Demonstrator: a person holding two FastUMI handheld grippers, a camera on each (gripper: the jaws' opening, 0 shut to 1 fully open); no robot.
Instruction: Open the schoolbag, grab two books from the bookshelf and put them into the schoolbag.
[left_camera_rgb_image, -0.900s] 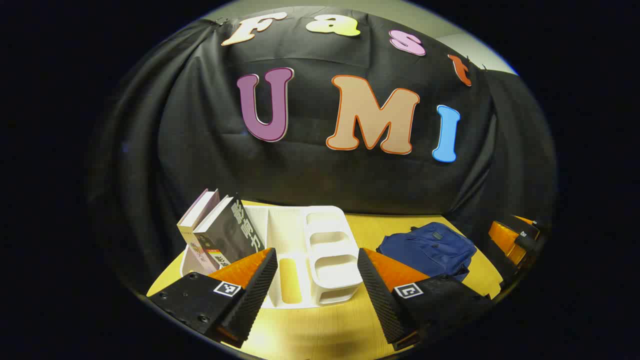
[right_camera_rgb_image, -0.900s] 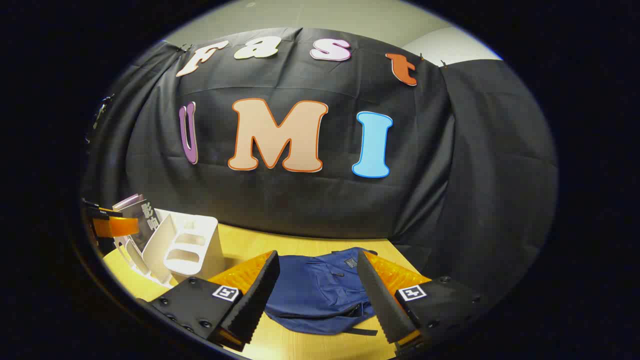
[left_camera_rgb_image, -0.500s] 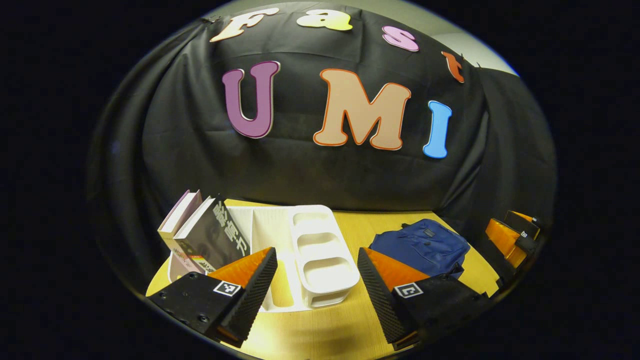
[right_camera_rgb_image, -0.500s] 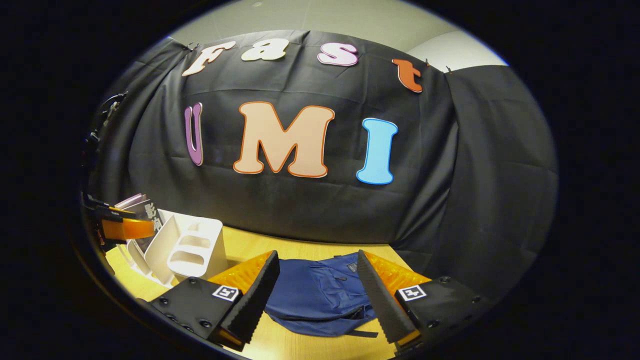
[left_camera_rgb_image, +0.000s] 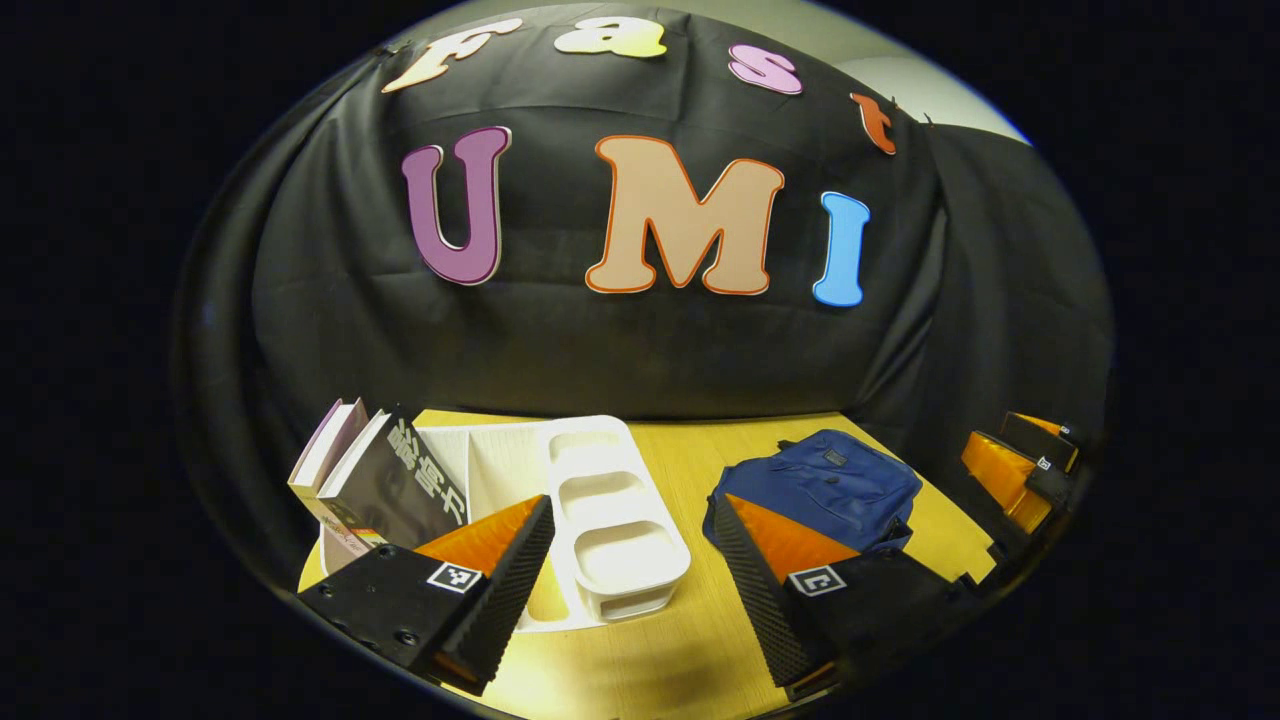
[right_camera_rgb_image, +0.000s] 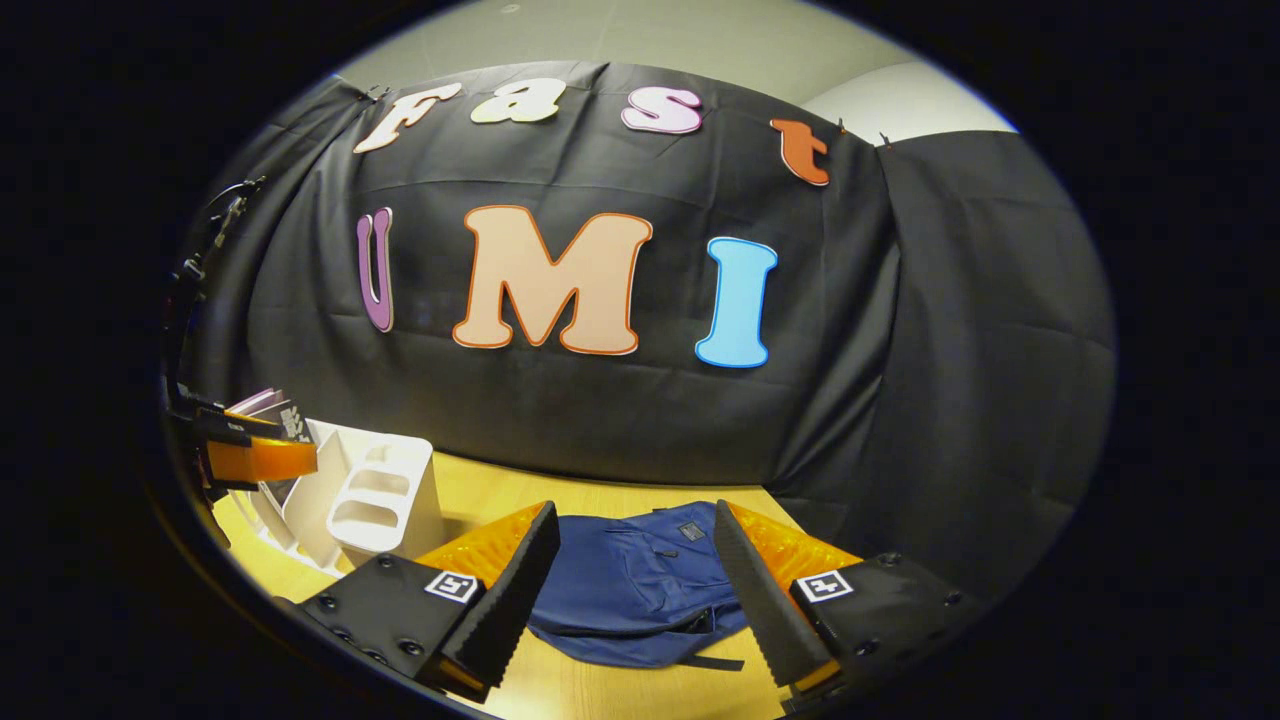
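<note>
- The navy schoolbag (right_camera_rgb_image: 640, 590) lay flat on the right of the counter (left_camera_rgb_image: 680, 650), its long axis running near to far, top end far.
- Two books (left_camera_rgb_image: 385, 480) leaned leftward at the left end of the white bookshelf (left_camera_rgb_image: 600, 520).
- The left gripper (left_camera_rgb_image: 635, 560) and right gripper (right_camera_rgb_image: 635, 570) both hung with fingers spread, empty.
</note>
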